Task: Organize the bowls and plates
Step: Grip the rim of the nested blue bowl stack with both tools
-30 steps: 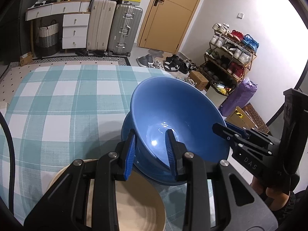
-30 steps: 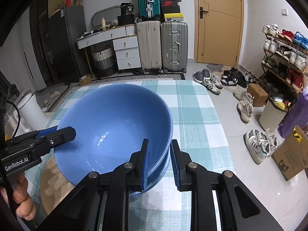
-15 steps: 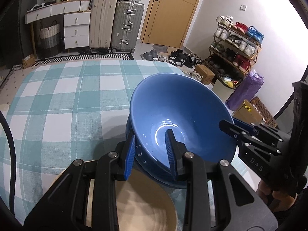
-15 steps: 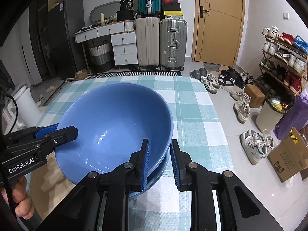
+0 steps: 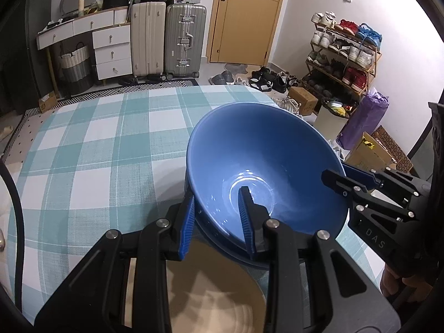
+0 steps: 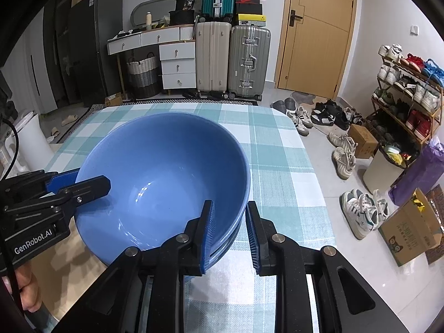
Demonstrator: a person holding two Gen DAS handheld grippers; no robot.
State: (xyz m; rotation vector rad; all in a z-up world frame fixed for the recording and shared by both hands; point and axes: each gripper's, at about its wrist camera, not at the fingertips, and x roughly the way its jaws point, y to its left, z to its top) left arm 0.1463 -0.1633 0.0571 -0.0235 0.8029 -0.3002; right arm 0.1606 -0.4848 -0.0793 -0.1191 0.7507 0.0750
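Tools left (image 5: 217, 219) and right (image 6: 229, 231) each pinch the blue bowl (image 6: 166, 172) rim, jaws narrowly parted.

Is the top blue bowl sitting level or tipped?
Tipped. The top blue bowl leans in the lower bowl, its rim higher on one side.

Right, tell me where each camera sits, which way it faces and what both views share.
Left wrist: sits on the left gripper, facing across the checked table toward the door; its fingers straddle the blue bowl rim; the right gripper shows at right.
Right wrist: sits on the right gripper, facing the suitcases; the left gripper and a hand show at left.
Shared: bowl, table, door, suitcases, shoe rack.
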